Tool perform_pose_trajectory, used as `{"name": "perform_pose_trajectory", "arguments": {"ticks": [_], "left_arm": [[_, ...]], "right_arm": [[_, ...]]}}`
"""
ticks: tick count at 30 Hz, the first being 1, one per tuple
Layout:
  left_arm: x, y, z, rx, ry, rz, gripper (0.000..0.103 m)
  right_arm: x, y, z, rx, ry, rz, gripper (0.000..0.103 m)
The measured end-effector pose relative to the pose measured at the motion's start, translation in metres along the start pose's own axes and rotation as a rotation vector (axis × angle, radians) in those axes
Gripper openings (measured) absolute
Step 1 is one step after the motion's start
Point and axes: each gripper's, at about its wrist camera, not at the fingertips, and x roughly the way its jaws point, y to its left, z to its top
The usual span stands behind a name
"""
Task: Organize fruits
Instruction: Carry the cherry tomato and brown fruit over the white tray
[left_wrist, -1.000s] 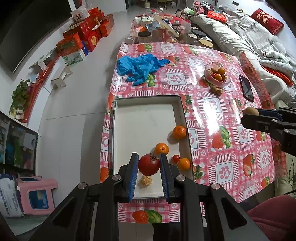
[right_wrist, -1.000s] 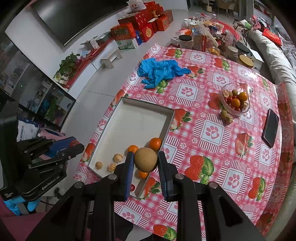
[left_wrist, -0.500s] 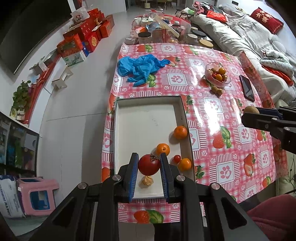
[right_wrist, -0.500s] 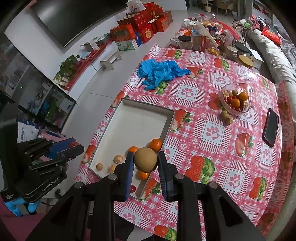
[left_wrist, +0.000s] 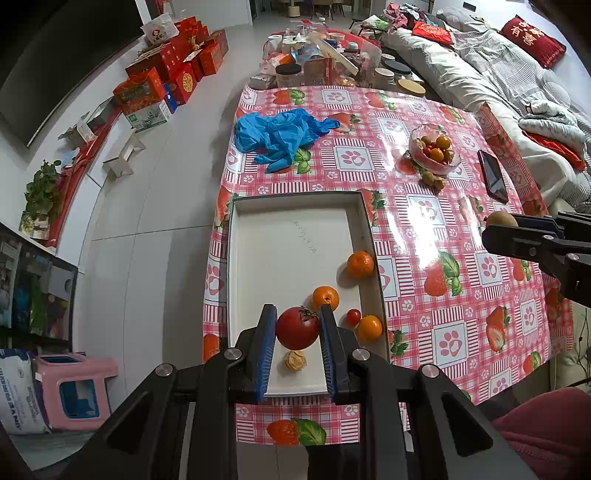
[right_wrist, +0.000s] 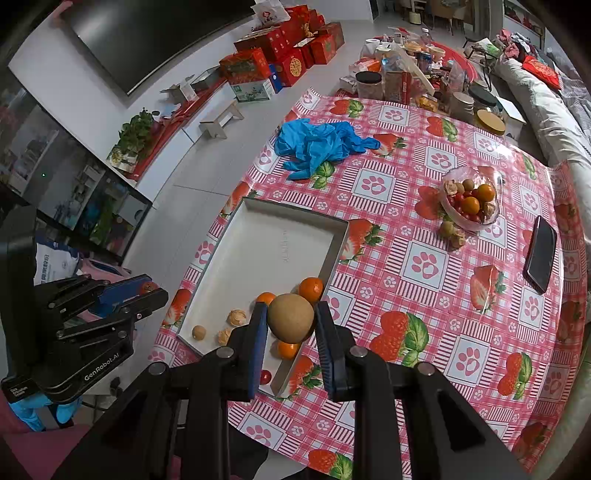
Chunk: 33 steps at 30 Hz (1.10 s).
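My left gripper (left_wrist: 297, 328) is shut on a red tomato (left_wrist: 297, 328), held above the near end of the white tray (left_wrist: 291, 225). My right gripper (right_wrist: 290, 323) is shut on a brown kiwi (right_wrist: 290, 322), hovering over the tray's near right corner (right_wrist: 284, 384). In the tray lie three oranges (left_wrist: 360, 264) (left_wrist: 325, 297) (left_wrist: 369, 328), a cherry tomato (left_wrist: 353, 316) and husked ground cherries (left_wrist: 294, 360). A clear bowl (left_wrist: 454, 162) with more small fruit stands far right on the table. The right gripper (left_wrist: 496, 230) shows at the left wrist view's right edge.
Blue gloves (left_wrist: 279, 133) lie bunched at the table's far left. A black phone (left_wrist: 493, 181) lies near the right edge, past the bowl. Jars and clutter (left_wrist: 332, 62) crowd the far end. Two loose fruits (right_wrist: 452, 232) sit beside the bowl. A pink stool (left_wrist: 74, 391) stands on the floor left.
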Motion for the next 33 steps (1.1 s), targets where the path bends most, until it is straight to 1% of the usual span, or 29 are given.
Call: {"name": "perform_pose_trajectory", "arguments": {"ticks": [33], "left_arm": [[0.0015, -0.0002, 0.0012, 0.001, 0.001, -0.001, 0.024]], "right_arm": [[0.0012, -0.0003, 0.002, 0.003, -0.003, 0.001, 0.028]]}}
